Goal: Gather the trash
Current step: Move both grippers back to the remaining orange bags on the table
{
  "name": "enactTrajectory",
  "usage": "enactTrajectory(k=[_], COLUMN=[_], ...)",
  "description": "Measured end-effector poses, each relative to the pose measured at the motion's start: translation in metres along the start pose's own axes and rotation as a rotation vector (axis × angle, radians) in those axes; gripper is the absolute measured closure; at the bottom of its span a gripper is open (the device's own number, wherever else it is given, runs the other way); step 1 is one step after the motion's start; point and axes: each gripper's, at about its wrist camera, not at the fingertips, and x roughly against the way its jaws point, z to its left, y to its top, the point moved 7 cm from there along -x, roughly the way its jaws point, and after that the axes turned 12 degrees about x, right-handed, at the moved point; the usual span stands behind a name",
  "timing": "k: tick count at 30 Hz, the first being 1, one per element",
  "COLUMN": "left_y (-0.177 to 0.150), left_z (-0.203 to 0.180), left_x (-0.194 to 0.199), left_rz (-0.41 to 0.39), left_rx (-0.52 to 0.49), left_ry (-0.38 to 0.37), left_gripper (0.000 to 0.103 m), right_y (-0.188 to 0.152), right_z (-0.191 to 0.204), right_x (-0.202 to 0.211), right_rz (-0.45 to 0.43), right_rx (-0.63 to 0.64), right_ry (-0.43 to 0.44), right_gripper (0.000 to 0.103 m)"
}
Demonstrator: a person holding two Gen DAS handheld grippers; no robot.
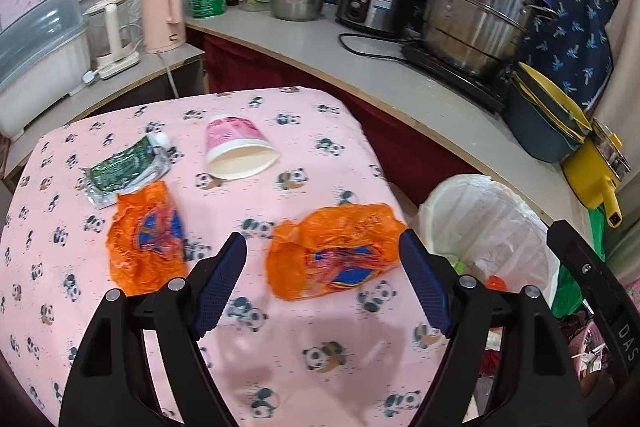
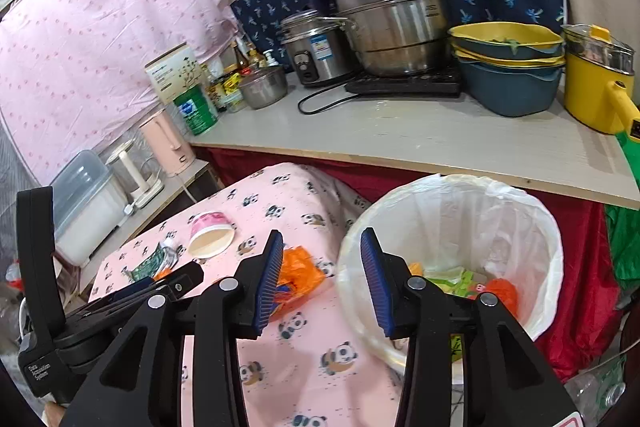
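On the pink panda tablecloth lie two crumpled orange wrappers, a green foil pouch and a tipped pink paper cup. My left gripper hovers open just before the nearer orange wrapper, nothing between its fingers. The white-lined trash bin stands at the table's right edge, with an orange wrapper and green scraps inside. My right gripper is open and empty over the gap between table and bin rim. In the right wrist view the nearer orange wrapper, cup and pouch show too.
A grey counter runs behind, carrying a large steel pot, rice cooker, stacked blue-yellow bowls and a yellow pot. A pink kettle and a clear box sit on a low shelf left of the table.
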Motion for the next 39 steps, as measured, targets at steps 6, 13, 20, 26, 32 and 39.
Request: enactTrajectory(k=[6, 13, 20, 26, 32, 39], left_y=[0.007, 0.010, 0.011, 0.007, 0.004, 0.001], left_z=[0.040, 0.090, 0.137, 0.172, 0.195, 0.203], left_x=[0.006, 0.009, 0.006, -0.006, -0.026, -0.054], left_rz=[-0.023, -0.042, -0.040, -0.015, 0.030, 0.077], left_rx=[0.053, 0.119, 0.181, 0.229, 0.263, 0.270], left_ry=[0.051, 0.119, 0.175, 0.220, 0.247, 0.257], left_gripper=[0.028, 0.025, 0.019, 0.015, 0.013, 0.012], right_y=[-0.003, -0.013, -0.028, -0.047, -0.065, -0.073], right_z=[0.031, 0.057, 0.072, 0.074, 0.069, 0.068], right_x=[-0.008, -0.024, -0.047, -0.073, -0.100, -0.126], right_rz=[0.023, 0.069, 0.123, 0.189, 0.254, 0.289], right_rx=[0.039, 0.068, 0.064, 0.044, 0.009, -0.007], right_ry=[0.026, 0.040, 0.046, 0.046, 0.055, 0.050], right_gripper=[0.053, 0.050, 0.045, 0.045, 0.045, 0.045])
